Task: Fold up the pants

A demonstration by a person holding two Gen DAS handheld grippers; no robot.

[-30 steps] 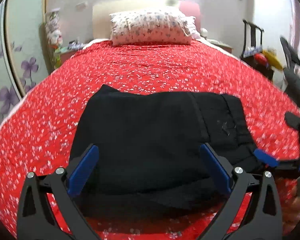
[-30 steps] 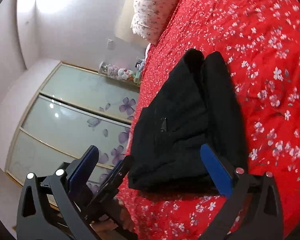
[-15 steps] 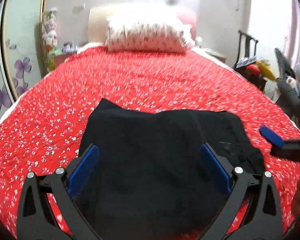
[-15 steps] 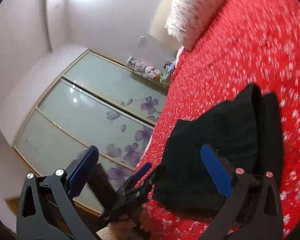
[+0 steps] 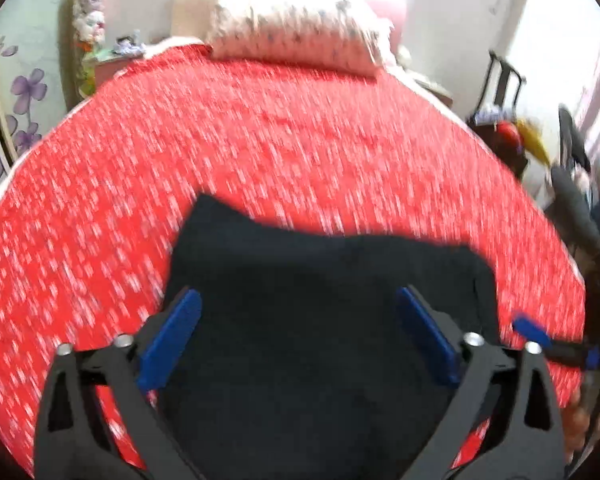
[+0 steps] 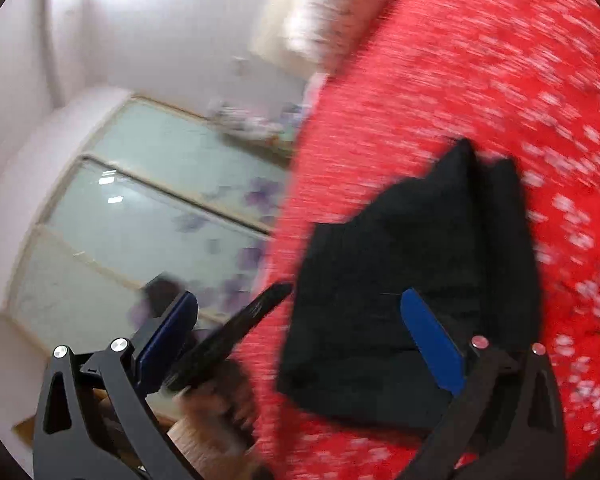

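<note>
Red bedspread with a small white flower print (image 5: 260, 152) covers the wide bed and fills most of both wrist views, blurred by motion. At the head of the bed lies a white pillow with a fine floral pattern (image 5: 296, 36), and along the bed's left side stands a pale glass wardrobe door printed with purple flowers (image 6: 148, 216).

On the near part of the bedspread lies the folded black pants bundle (image 5: 324, 312), a compact dark block with its layers stacked; in the right wrist view the same pants (image 6: 420, 272) show two raised folds at the far end.

The left claw (image 5: 300, 336) hangs over the near edge of the pants with its blue-padded fingers (image 5: 172, 336) spread wide apart, holding nothing. The right claw (image 6: 304, 344) is likewise wide apart and empty, its right finger over the pants and its left finger off the bed's edge. At the right rim of the left view, one blue pad tip (image 5: 532, 330) of the right claw shows just beside the pants.
</note>
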